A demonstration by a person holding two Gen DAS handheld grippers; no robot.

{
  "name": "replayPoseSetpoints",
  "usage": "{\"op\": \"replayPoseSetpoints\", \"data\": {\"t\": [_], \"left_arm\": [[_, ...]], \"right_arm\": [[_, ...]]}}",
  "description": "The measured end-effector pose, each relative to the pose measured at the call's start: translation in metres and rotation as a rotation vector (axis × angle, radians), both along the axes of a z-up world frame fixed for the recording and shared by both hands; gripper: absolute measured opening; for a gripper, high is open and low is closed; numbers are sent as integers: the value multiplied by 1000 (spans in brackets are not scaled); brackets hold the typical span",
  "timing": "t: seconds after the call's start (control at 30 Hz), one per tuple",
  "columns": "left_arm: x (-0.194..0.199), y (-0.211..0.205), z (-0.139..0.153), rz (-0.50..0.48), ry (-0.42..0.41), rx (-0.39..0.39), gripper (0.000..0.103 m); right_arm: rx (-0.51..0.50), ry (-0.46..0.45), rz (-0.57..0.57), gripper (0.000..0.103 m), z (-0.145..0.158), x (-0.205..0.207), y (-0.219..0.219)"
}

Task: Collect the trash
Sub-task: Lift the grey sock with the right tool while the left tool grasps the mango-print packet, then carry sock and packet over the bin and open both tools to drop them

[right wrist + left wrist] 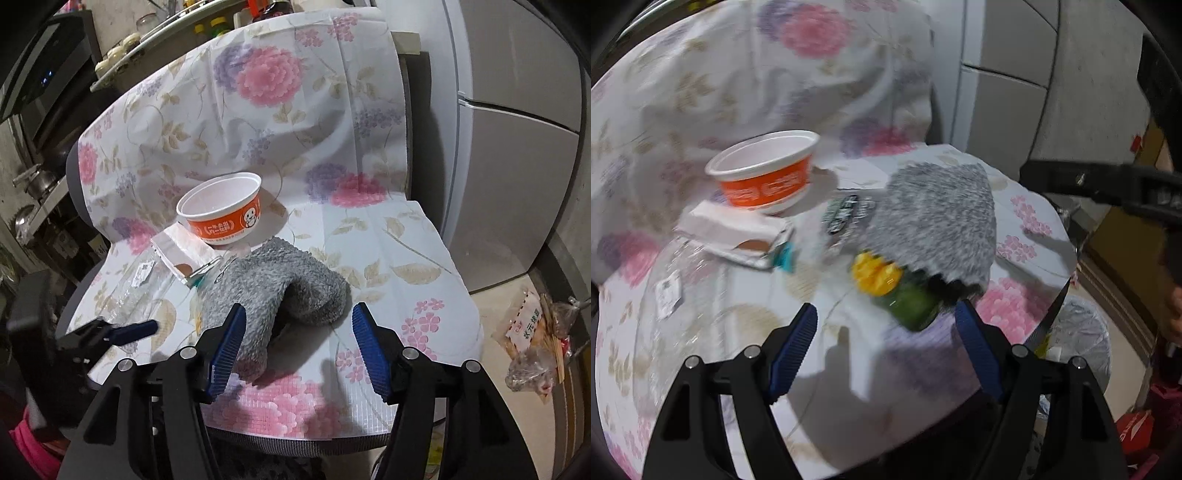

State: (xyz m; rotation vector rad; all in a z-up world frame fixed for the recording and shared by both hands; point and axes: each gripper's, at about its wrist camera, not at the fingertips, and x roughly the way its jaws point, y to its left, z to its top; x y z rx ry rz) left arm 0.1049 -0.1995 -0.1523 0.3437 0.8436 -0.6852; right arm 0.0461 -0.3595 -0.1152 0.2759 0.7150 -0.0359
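Note:
An orange and white paper bowl (767,173) (221,212) stands empty on a chair covered with a floral cloth (388,251). A white wrapper (735,236) (184,254) lies in front of it. A clear plastic bag (672,295) (140,280) lies to the left. A green bottle with a yellow cap (894,291) lies half under a grey fluffy cloth (934,218) (280,291). A small dark packet (842,212) lies behind the bottle. My left gripper (886,347) is open, just short of the bottle. My right gripper (297,347) is open, close in front of the grey cloth.
A bin lined with a clear bag (1078,343) stands on the floor right of the chair. A bag of rubbish (535,339) lies on the floor by a grey fridge (509,147). Kitchen shelves (122,55) are at the back left.

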Motion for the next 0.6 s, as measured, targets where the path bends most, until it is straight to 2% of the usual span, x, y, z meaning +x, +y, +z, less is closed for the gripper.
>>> {"op": "replayPoseSetpoints", "data": {"t": [0.07, 0.17, 0.23, 0.27, 0.37, 0.43, 0.47, 0.53, 0.6], "left_arm": [[4, -11, -5, 2, -17, 29, 74], [12, -15, -10, 30, -23, 49, 64], [17, -12, -11, 35, -6, 25, 62], [18, -9, -10, 38, -1, 13, 58], [19, 1, -6, 55, -17, 16, 32], [23, 9, -5, 68, -6, -6, 24], [26, 16, -4, 79, 5, -17, 17], [29, 26, -2, 92, 14, -34, 14], [31, 38, 1, 108, 16, -51, 9]], "right_arm": [[8, -6, -2, 61, 1, -1, -2], [12, -8, -2, 61, 1, 0, -4], [17, -11, -1, 61, 1, 1, -4], [23, -10, 1, 61, 0, 5, -4], [65, -6, 23, 61, -6, 20, -2], [97, 7, 44, 61, -13, 34, 0], [104, 15, 46, 61, -17, 42, 1], [103, 33, 49, 61, -28, 59, 4], [90, 45, 58, 51, -33, 67, 8]]}}
